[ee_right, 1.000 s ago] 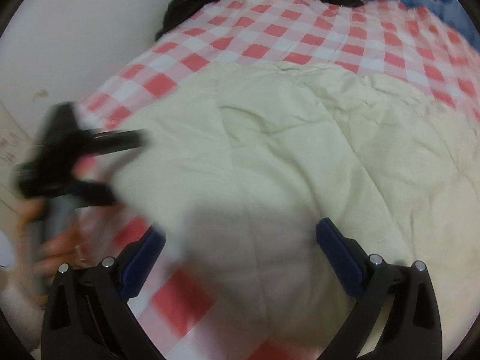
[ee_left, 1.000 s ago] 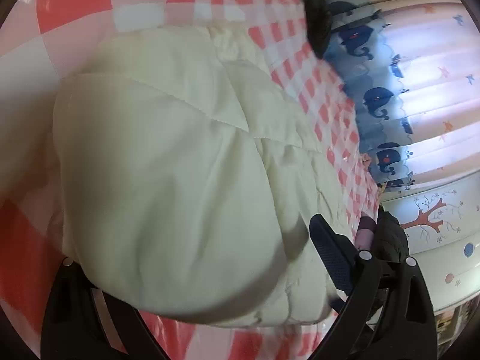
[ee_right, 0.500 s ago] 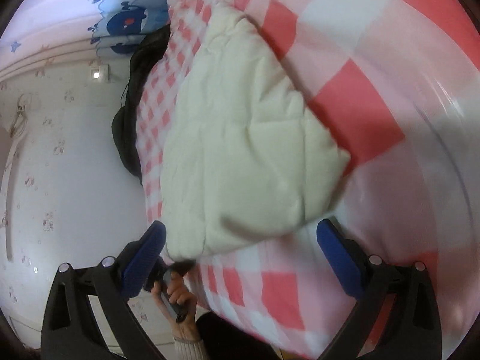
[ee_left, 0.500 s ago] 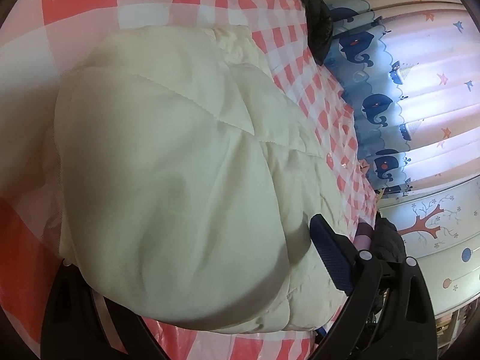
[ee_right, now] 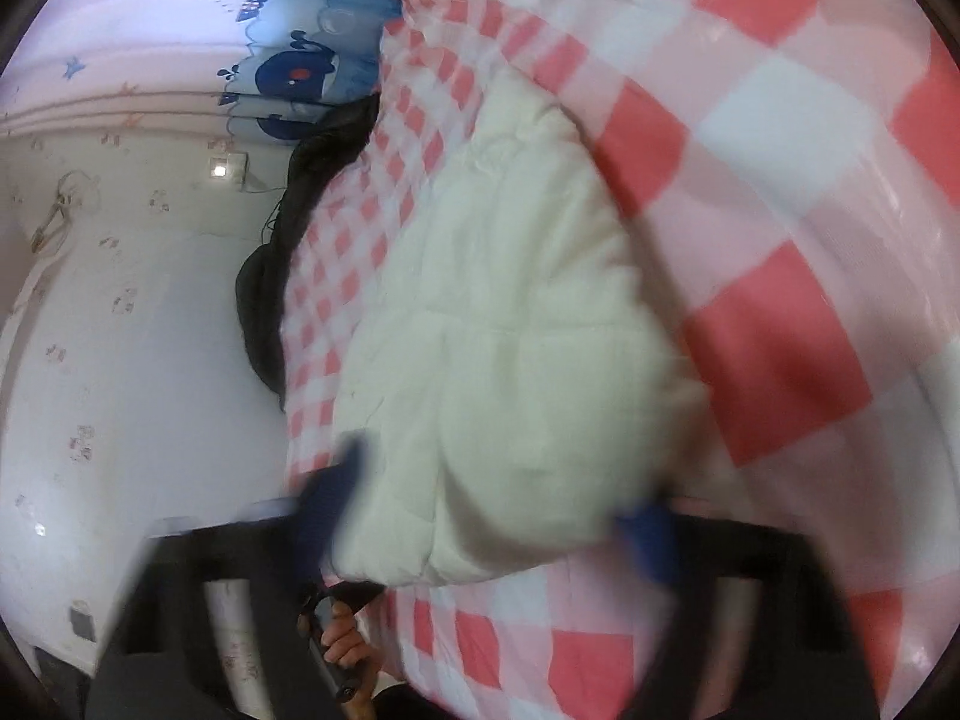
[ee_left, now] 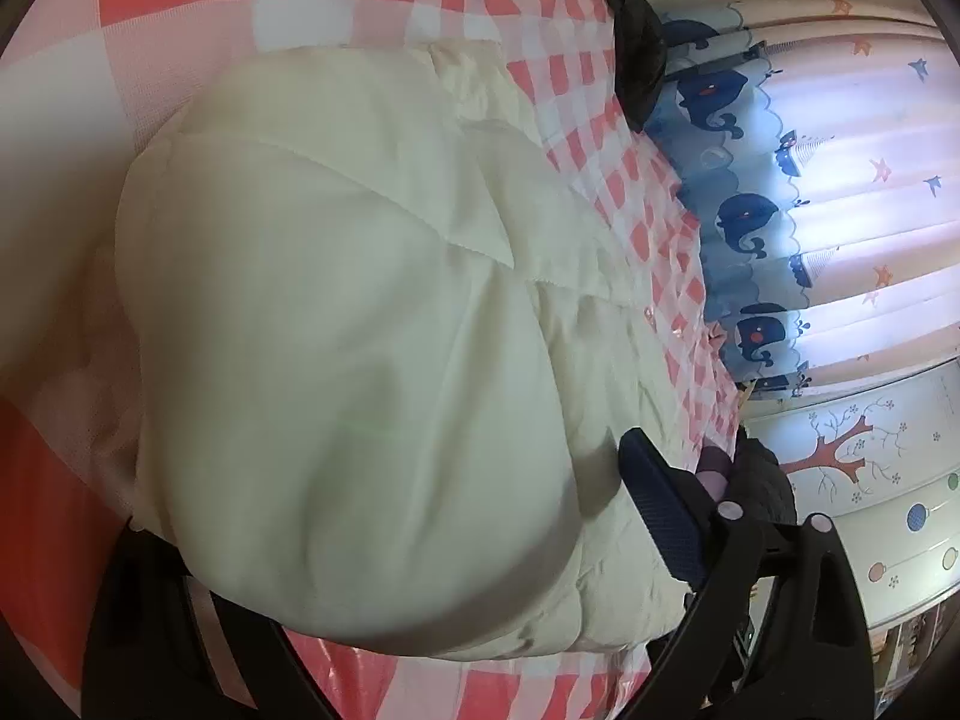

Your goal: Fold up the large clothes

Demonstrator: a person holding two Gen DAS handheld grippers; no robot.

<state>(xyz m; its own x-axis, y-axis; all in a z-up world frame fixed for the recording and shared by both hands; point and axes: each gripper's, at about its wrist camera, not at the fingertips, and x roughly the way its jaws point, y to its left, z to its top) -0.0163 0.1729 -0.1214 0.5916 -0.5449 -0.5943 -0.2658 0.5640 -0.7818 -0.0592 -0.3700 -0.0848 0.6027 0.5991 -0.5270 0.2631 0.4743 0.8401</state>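
Left-wrist view. The cream quilted garment [ee_left: 360,372] fills the centre, lying on the red-and-white checked bedspread [ee_left: 180,6]. A puffed fold bulges between the fingers of the left gripper [ee_left: 390,546]; only the blue pad at 4 o'clock shows clear of the cloth, the opposite finger at 7 o'clock being buried under it. The jaws stand wide around the bulge; whether they pinch the fabric cannot be told. A whale-print curtain [ee_left: 744,222] hangs at 2 o'clock, and a dark garment [ee_left: 636,36] lies at 1 o'clock.

Right-wrist view. The same garment [ee_right: 510,330] runs from 12 to 6 o'clock, its near corner between the spread fingers of the right gripper [ee_right: 492,510], which is motion-blurred; the jaws are wide, with no grip evident.

Step in hand, as judged: a fold is under way, with the near edge bunched and doubled. The next move calls for closing on that edge and carrying it across evenly. The fabric looks thick, soft and springy, stitched in panels.
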